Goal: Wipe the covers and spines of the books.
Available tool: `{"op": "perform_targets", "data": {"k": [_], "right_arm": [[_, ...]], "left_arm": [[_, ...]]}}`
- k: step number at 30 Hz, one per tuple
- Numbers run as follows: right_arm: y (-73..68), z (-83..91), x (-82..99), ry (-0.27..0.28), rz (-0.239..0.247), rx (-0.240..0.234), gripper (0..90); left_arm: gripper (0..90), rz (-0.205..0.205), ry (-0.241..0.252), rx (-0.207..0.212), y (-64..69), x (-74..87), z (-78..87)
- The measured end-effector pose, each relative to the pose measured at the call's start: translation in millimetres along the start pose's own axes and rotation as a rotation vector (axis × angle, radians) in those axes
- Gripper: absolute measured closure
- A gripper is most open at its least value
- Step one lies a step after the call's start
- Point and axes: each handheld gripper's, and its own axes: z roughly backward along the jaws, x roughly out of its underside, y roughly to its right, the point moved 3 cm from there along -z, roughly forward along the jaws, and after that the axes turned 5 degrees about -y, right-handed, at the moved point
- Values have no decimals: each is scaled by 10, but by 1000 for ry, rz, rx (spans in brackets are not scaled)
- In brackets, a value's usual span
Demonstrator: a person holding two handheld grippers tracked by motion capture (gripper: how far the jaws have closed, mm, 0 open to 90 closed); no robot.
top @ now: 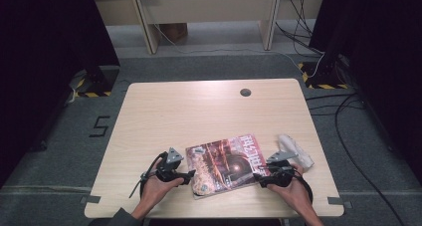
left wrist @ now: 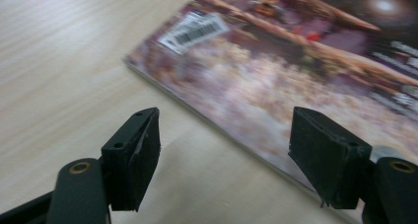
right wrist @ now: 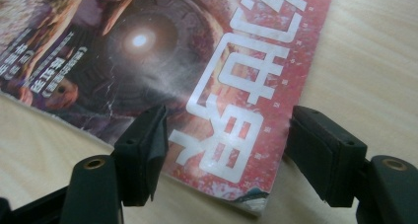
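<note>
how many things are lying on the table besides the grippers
2. A magazine lies flat near the table's front edge, between the left gripper and right gripper. A crumpled whitish bag or wrapper lies just right of it, beyond the right gripper.

A lab-like recording space. A bare light wooden table (top: 209, 106) stands on grey carpet, flanked by black curtains (top: 45, 32). Yellow-and-black hazard tape (top: 323, 85) marks stand bases, loose cables (top: 348, 111) trail across the floor, and the digit five (top: 99, 126) is taped down beside the table.
</note>
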Motion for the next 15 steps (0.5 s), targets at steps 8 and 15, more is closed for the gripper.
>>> {"op": "perform_targets", "data": {"k": [8, 15], "right_arm": [[-119, 31, 63, -2, 24, -21, 319], [-168, 31, 82, 0, 34, -21, 306]], "left_arm": [[246, -32, -22, 71, 260, 125, 69], [188, -69, -38, 78, 429, 227, 102]]}}
